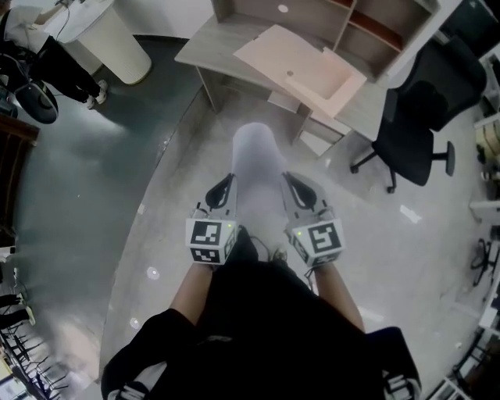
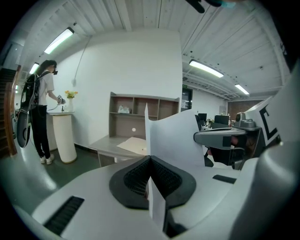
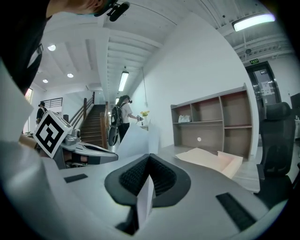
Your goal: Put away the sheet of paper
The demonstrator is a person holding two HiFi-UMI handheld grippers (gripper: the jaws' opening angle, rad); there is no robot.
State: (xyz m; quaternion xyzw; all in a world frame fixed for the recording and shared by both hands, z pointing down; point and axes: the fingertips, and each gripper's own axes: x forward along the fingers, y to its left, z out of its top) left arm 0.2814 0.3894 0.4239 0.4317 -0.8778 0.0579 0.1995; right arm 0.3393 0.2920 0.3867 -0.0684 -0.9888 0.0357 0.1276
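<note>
The white sheet of paper (image 1: 258, 168) is held in the air between both grippers, bowed upward in the middle. My left gripper (image 1: 223, 187) is shut on its left edge. In the left gripper view the paper (image 2: 173, 136) rises from the closed jaws of that gripper (image 2: 150, 159). My right gripper (image 1: 297, 187) is shut on the right edge. In the right gripper view a strip of the sheet (image 3: 146, 197) runs through the closed jaws of that gripper (image 3: 149, 157). Both grippers hover over the floor, in front of the person's legs.
A grey desk (image 1: 211, 43) with a shelf unit (image 1: 375, 23) stands ahead. A shallow beige box (image 1: 312, 74) lies open on it. A black office chair (image 1: 418, 125) is at the right and a white pedestal (image 1: 117, 39) at the far left. A person (image 2: 40, 112) stands by the pedestal.
</note>
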